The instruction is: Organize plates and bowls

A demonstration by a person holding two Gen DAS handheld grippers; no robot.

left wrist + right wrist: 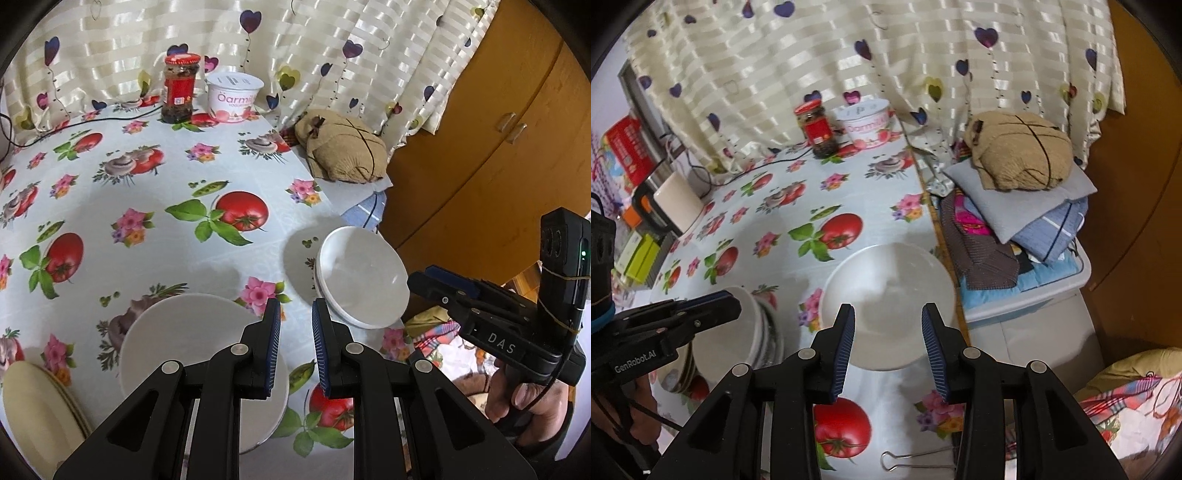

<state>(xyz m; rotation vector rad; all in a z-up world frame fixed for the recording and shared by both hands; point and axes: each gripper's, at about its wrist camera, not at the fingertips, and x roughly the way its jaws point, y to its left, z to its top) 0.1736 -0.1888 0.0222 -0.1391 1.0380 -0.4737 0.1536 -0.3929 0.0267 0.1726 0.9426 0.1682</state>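
right gripper (888, 347) jaws apart, empty — above white bowl (886, 291); left gripper (295, 347) narrowly apart, empty.

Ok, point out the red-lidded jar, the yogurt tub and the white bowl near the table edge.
red-lidded jar (180, 88), left wrist view, on its red label.
yogurt tub (233, 98), left wrist view, on its printed side.
white bowl (886, 291), right wrist view, on its inner bottom.

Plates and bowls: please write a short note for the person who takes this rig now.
Left gripper: fingers narrowly apart, nothing between them, above the white plate.
Right gripper: fingers apart, empty, over the white bowls near the table's right edge.
Cream plates are stacked left of the white plate.
Done: the white bowls look nested in the left wrist view.
Left: the white plate lies alone; probably put it with the other plates.
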